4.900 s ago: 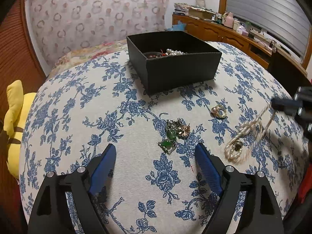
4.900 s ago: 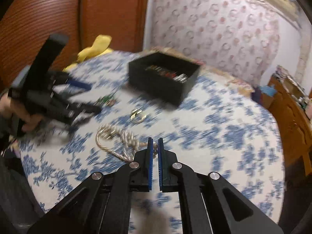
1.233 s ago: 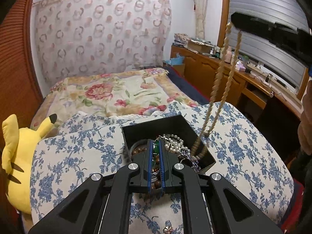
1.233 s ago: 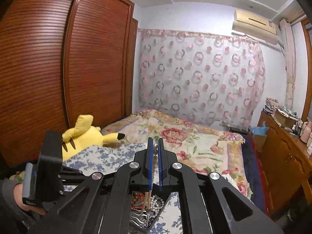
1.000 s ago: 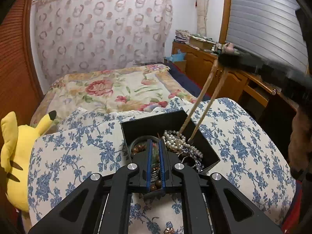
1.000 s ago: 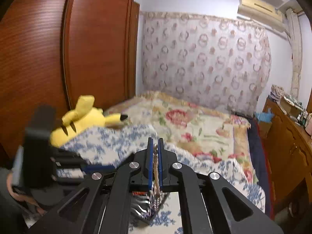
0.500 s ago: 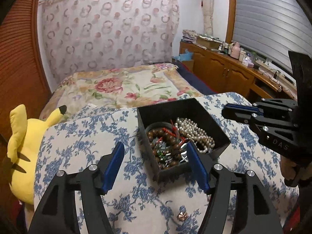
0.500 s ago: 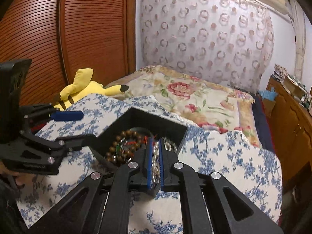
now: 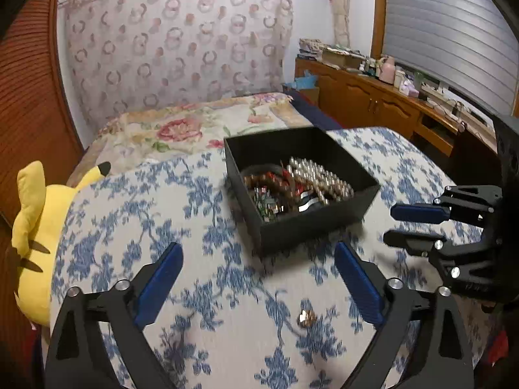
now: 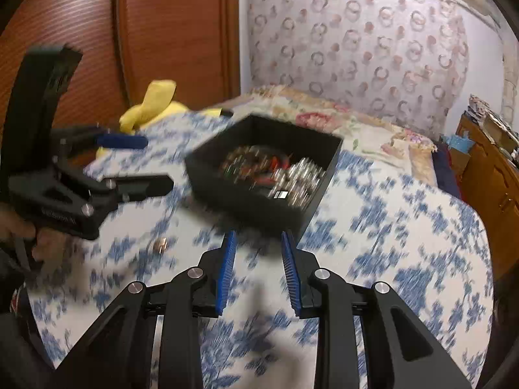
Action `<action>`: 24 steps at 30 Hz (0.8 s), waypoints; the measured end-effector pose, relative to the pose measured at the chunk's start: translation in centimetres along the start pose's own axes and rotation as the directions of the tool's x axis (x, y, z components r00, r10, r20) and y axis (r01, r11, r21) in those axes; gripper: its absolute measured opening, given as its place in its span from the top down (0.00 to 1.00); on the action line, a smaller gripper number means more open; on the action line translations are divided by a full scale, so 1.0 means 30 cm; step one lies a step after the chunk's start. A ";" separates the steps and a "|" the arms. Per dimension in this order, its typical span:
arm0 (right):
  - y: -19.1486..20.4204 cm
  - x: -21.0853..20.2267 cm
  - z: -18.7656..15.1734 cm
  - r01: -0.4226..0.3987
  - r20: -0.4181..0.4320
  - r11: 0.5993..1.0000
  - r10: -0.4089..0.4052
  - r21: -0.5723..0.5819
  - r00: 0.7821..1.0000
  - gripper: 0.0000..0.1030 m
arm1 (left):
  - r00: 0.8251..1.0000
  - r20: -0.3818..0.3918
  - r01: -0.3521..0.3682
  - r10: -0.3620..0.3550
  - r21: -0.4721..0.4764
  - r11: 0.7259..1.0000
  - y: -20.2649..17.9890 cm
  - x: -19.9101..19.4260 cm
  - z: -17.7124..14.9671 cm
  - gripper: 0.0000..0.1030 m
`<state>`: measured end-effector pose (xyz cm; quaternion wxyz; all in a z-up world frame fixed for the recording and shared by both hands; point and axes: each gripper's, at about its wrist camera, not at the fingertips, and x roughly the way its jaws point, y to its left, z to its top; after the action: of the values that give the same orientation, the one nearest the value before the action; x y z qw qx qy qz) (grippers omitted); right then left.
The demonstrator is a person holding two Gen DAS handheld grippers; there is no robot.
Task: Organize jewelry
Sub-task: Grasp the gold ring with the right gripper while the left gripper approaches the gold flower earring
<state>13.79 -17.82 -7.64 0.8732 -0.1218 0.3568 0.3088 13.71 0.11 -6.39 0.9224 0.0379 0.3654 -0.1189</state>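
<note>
A black open box [image 9: 311, 227] stands on the blue-flowered cloth and holds a pearl necklace [image 9: 319, 176], brown beads and other jewelry; it also shows in the right wrist view [image 10: 256, 201]. A small gold ring [image 9: 306, 317] lies on the cloth in front of the box, also seen in the right wrist view [image 10: 160, 244]. My left gripper [image 9: 259, 278] is open and empty above the cloth, near the ring. My right gripper [image 10: 258, 259] is open and empty just in front of the box; it shows at the right of the left wrist view [image 9: 402, 225].
A yellow plush toy [image 9: 32, 227] lies at the cloth's left edge. A bed with a floral cover [image 9: 181, 126] is behind. A wooden cabinet with clutter [image 9: 389, 97] runs along the right. A wooden wardrobe [image 10: 162, 32] stands at the left.
My right gripper has opened, let the pearl necklace into the box, and drawn back. My left gripper, open since half a second ago, has pulled back, and the box now looks farther away.
</note>
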 end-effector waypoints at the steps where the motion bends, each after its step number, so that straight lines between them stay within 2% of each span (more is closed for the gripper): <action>1: 0.007 0.003 -0.009 -0.007 -0.007 1.000 0.007 -0.004 1.000 0.61 | 1.000 -0.006 0.004 -0.003 0.003 1.000 0.000 0.001 -0.010 0.09; 7: 0.066 0.040 -0.049 -0.043 -0.067 0.998 0.040 -0.048 0.997 0.58 | 0.998 -0.066 0.021 -0.020 0.022 1.000 0.006 0.009 -0.094 0.08; 17: 0.102 0.101 -0.024 -0.057 -0.121 0.993 0.044 -0.106 0.992 0.58 | 0.993 -0.112 0.052 -0.047 0.050 0.997 -0.002 0.016 -0.155 0.08; 19: 0.097 0.102 -0.022 -0.078 -0.122 0.991 0.065 -0.105 0.990 0.68 | 0.992 -0.118 0.059 -0.053 0.048 0.997 -0.004 0.020 -0.157 0.08; 20: 0.095 0.101 -0.022 -0.076 -0.121 0.991 0.063 -0.109 0.991 0.79 | 0.991 -0.120 0.062 -0.056 0.046 0.997 -0.005 0.023 -0.158 0.08; 24: 0.094 0.091 -0.028 -0.071 -0.120 0.990 0.057 -0.123 0.991 0.79 | 0.989 -0.133 0.074 -0.067 0.049 0.996 -0.021 0.032 -0.159 0.08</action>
<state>13.08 -14.76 -10.13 0.8311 -0.1832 0.3905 0.3511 11.06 0.07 -10.50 0.8903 0.0574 0.4229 -0.1587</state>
